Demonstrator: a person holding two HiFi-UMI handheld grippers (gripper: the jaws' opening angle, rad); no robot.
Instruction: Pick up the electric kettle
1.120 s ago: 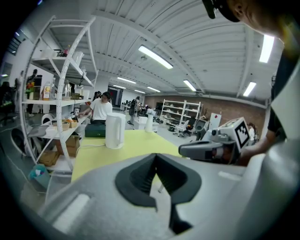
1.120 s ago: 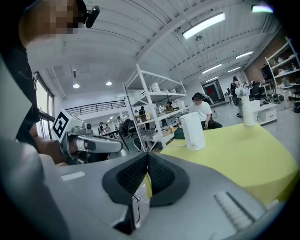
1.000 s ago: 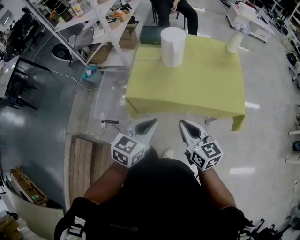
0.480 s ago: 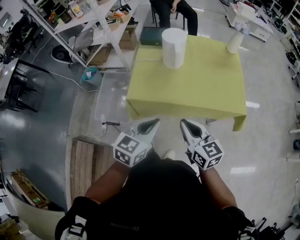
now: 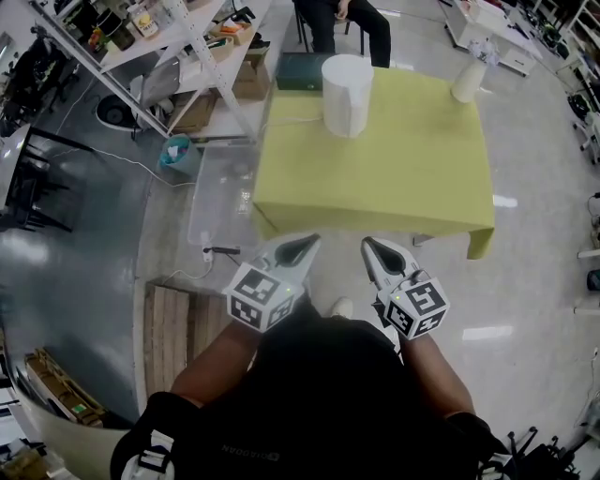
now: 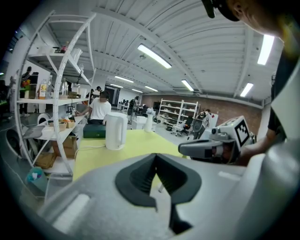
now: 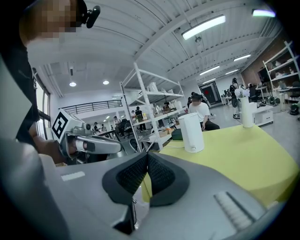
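The white electric kettle [image 5: 347,94] stands at the far left part of the yellow-green table [image 5: 394,178], its cord running off to the left. It also shows in the left gripper view as the kettle [image 6: 116,131] and in the right gripper view as the kettle [image 7: 192,132], far ahead of both. My left gripper [image 5: 307,244] and right gripper [image 5: 367,246] hover side by side over the floor, short of the table's near edge. Both are shut with nothing between their jaws.
A cream vase [image 5: 467,82] stands at the table's far right corner. A dark green box [image 5: 298,69] lies behind the kettle. A seated person [image 5: 342,23] is beyond the table. White shelving [image 5: 187,47], a clear plastic bin [image 5: 220,192] and a wooden pallet [image 5: 173,333] stand to the left.
Both grippers have crept slightly toward the table, and the view has shifted a little. Jaws stay shut.
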